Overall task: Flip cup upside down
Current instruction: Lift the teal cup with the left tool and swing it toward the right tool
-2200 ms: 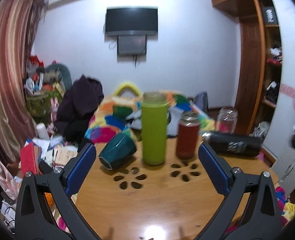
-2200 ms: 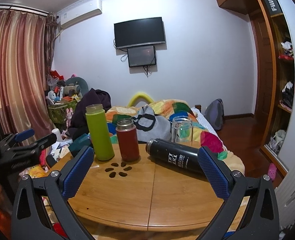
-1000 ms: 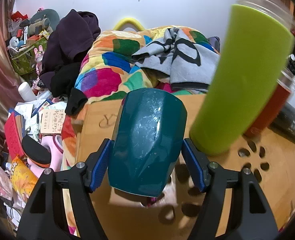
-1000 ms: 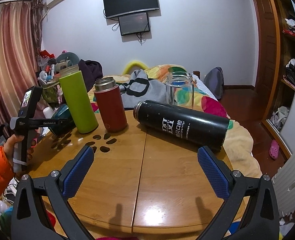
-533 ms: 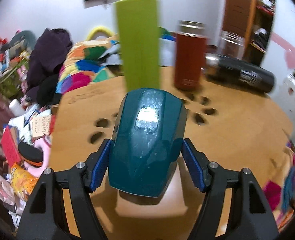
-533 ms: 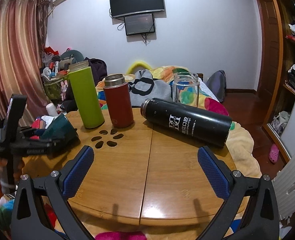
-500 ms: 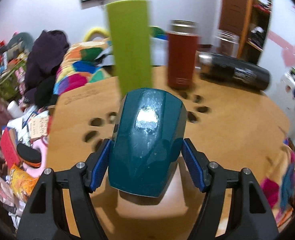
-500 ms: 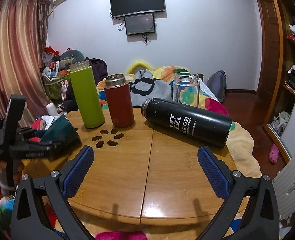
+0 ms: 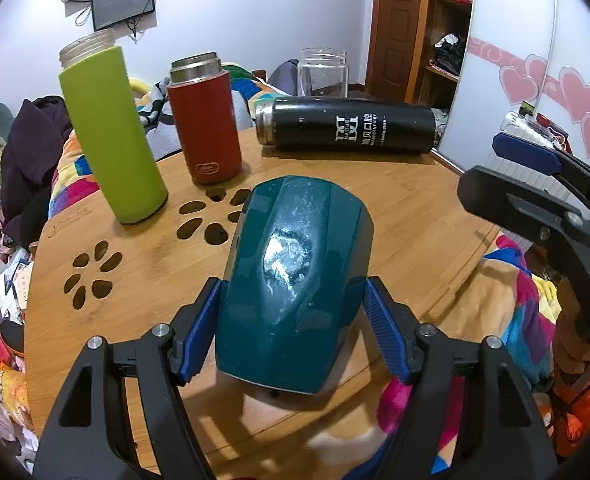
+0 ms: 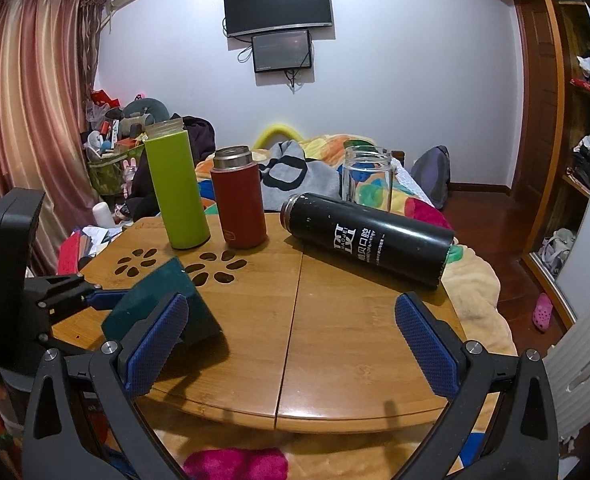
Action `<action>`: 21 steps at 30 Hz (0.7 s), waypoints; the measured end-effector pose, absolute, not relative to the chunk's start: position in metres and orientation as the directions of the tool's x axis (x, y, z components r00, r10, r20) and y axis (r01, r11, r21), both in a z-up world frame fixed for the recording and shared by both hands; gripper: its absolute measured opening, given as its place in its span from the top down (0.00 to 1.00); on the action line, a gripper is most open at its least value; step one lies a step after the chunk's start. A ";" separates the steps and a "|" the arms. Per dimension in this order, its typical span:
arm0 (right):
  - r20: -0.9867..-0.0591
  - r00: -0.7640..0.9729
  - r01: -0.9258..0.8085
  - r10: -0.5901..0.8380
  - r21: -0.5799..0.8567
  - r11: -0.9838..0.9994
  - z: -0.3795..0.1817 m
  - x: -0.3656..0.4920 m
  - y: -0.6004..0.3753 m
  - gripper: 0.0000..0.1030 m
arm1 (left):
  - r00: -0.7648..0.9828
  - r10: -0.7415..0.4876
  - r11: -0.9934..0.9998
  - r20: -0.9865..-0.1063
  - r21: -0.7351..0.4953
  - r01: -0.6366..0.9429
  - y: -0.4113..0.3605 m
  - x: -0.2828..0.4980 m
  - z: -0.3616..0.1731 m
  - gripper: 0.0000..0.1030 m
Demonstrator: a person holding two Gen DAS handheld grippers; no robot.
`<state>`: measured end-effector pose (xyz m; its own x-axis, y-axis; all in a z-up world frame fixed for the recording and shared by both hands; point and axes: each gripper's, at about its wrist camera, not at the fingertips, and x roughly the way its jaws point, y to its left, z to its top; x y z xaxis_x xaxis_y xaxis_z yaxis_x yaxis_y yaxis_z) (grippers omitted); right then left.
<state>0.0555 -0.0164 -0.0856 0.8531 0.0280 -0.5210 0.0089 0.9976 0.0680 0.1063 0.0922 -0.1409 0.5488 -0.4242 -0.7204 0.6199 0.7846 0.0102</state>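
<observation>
Left wrist view: the teal cup (image 9: 295, 276) is clamped between the narrowly set jaws of the left gripper (image 9: 293, 332), above the wooden table (image 9: 415, 216). Its glossy sides could slip if it is turned carelessly. Its long axis is aimed ahead, wide end foremost. Beyond, the right gripper (image 10: 291, 344) is held wide open, empty.

Bright indoor light from above; glare spots shine on the teal cup (image 9: 295, 280) and table (image 10: 335, 344). Fisheye edges bend and darken; both views stay sharp.
</observation>
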 end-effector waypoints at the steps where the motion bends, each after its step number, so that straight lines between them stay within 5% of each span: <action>1: -0.521 0.853 0.009 0.027 0.066 0.998 -0.086 0.055 -0.017 0.00 | 0.547 -0.424 0.786 -0.722 0.008 0.619 0.092 0.109 -0.141 0.32; 21: -0.522 0.853 0.012 0.020 0.057 0.998 -0.089 0.056 -0.017 0.00 | 0.546 -0.451 0.773 -0.706 -0.002 0.635 0.105 0.105 -0.130 0.30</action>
